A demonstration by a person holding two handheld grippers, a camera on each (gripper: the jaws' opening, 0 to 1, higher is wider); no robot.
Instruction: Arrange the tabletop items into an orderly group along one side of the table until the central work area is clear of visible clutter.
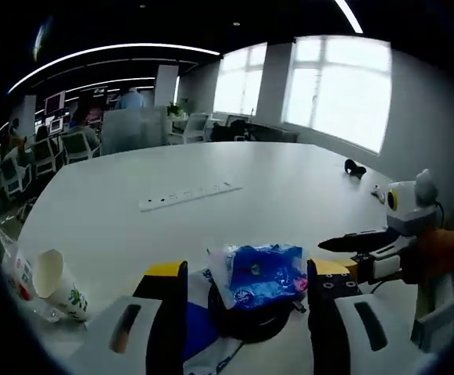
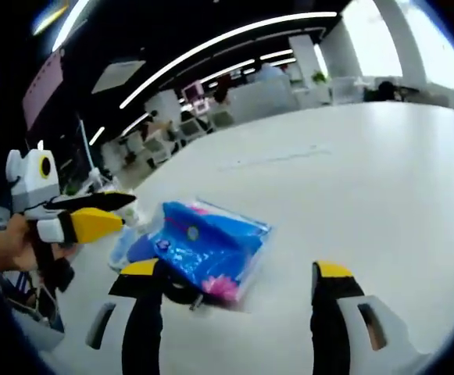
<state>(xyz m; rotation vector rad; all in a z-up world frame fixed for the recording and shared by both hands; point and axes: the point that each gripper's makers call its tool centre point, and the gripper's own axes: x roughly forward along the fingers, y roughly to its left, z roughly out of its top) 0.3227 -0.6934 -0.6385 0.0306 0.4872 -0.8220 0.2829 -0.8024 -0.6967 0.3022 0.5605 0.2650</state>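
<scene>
A blue plastic packet [image 1: 259, 273] lies on the white table [image 1: 211, 168], resting on a round black item [image 1: 246, 320] and blue-and-white wrapping [image 1: 207, 340]. My left gripper [image 1: 250, 293] stands open with the packet between its yellow-tipped jaws, just ahead of them. The right gripper [image 1: 352, 244] enters the left gripper view from the right, held by a hand. In the right gripper view the blue packet [image 2: 203, 246] lies left of centre, partly between the jaws of my open right gripper [image 2: 238, 285]. The left gripper [image 2: 86, 215] shows at the left there. A white paper cup [image 1: 55, 281] lies tipped at the left.
A white power strip [image 1: 187, 195] lies mid-table. A small black item [image 1: 355, 167] and a small white one [image 1: 378, 191] sit at the far right. Crumpled wrappers [image 1: 19, 281] lie by the cup. Chairs and desks stand beyond the table.
</scene>
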